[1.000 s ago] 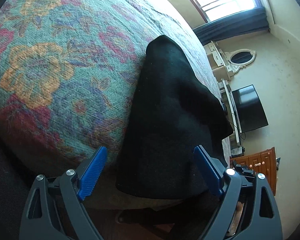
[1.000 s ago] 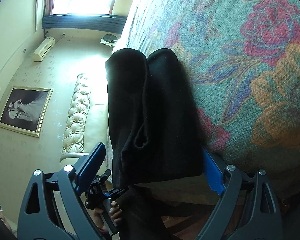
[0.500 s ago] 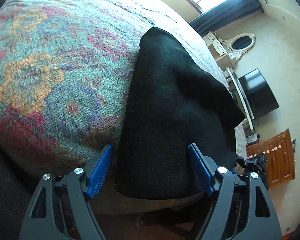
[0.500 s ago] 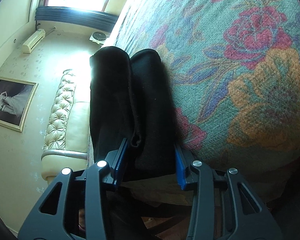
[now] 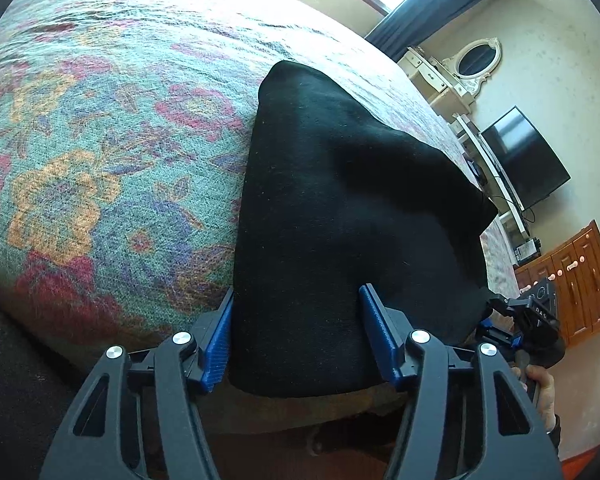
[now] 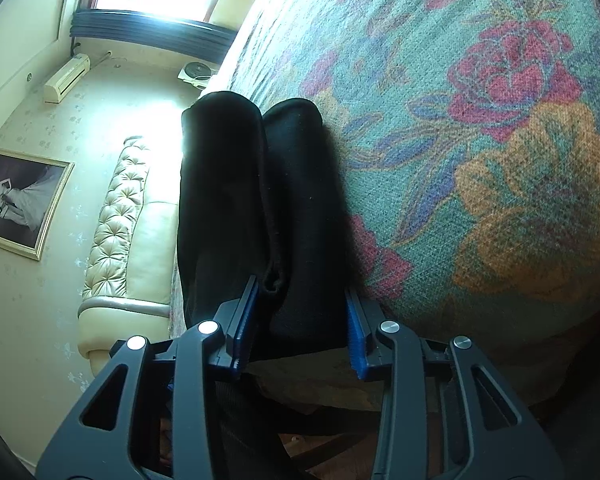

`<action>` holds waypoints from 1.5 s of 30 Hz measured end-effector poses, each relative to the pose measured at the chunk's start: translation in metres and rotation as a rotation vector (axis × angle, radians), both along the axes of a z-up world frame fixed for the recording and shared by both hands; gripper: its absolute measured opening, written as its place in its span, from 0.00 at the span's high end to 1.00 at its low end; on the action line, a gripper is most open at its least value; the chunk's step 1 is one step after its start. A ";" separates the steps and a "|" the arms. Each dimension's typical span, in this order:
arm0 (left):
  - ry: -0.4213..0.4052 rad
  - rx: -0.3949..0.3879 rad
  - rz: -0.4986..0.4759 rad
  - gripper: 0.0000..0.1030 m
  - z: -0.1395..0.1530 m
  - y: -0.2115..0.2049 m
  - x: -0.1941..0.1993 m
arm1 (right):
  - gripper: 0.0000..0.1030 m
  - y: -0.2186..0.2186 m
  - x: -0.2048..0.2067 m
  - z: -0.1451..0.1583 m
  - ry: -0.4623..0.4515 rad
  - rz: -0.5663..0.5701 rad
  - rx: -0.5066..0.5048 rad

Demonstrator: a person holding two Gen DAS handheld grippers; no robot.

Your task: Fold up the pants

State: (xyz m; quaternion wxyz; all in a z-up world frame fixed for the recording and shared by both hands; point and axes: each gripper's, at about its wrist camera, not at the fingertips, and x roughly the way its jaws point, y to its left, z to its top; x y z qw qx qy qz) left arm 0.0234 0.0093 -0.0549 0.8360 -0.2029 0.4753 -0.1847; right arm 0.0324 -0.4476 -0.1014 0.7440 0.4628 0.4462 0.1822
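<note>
Black pants (image 5: 340,200) lie folded on a floral bedspread (image 5: 100,160), their near end at the bed's edge. My left gripper (image 5: 296,320) has its blue pads on either side of the near end, closing on the thick fabric. In the right wrist view the pants (image 6: 260,200) show as two stacked rolled layers. My right gripper (image 6: 300,316) is shut on their near edge, pads pressed against the cloth. The right gripper (image 5: 528,320) and the hand holding it show at the left wrist view's right edge.
The bedspread (image 6: 480,140) covers the bed. A tufted cream headboard (image 6: 116,216) and a framed picture (image 6: 20,200) are on one side. A television (image 5: 528,156), an oval mirror (image 5: 476,56) and a wooden cabinet (image 5: 572,280) stand on the other.
Both grippers have moved onto the pants' near edge. The right closed from wide open onto the fabric; the left narrowed from wide open to pads against the fold.
</note>
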 end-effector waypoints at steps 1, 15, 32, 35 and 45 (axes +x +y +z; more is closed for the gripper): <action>0.000 0.001 0.000 0.43 0.000 0.000 0.000 | 0.64 0.000 0.000 0.000 0.000 0.000 0.000; 0.006 0.002 -0.010 0.44 0.002 -0.004 -0.002 | 0.63 -0.001 0.000 0.000 0.009 0.006 0.001; -0.010 -0.205 -0.097 0.22 0.004 0.036 0.095 | 0.11 -0.038 0.091 0.008 -0.019 0.081 -0.031; 0.022 -0.241 -0.145 0.22 -0.007 0.020 0.123 | 0.11 -0.034 0.111 0.009 -0.043 0.130 -0.003; 0.044 -0.298 -0.161 0.22 -0.022 -0.001 0.165 | 0.10 -0.042 0.137 0.003 -0.128 0.217 0.182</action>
